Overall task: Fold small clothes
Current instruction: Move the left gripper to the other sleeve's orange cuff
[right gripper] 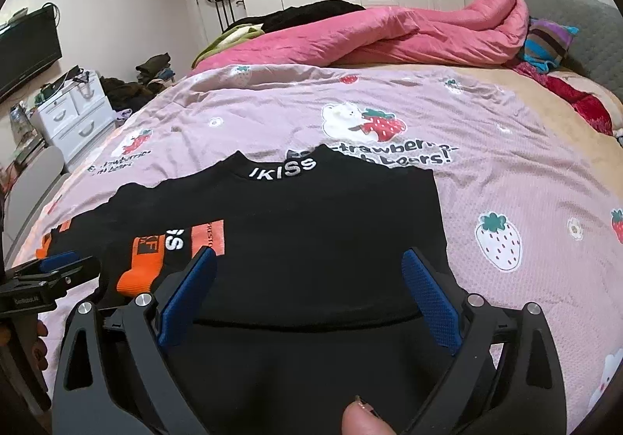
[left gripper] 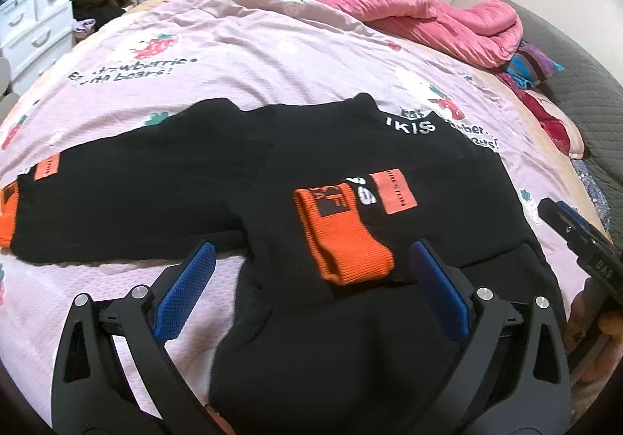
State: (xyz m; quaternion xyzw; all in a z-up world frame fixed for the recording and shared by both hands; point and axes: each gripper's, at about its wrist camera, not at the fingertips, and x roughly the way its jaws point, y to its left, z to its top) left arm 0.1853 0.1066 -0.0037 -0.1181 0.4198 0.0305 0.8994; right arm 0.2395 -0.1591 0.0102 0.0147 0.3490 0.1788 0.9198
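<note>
A black sweater lies flat on the pink strawberry bedsheet of the bed, its collar with white letters pointing away from the camera. One sleeve is folded across the chest, so its orange cuff rests on the black cloth beside an orange patch; the other sleeve is stretched out to the side. The left tool is released, its blue pads wide apart above the lower part of the sweater, holding nothing. The right tool is also released over the hem, with nothing between the pads. A pink quilt lies crumpled at the far side of the bed.
</note>
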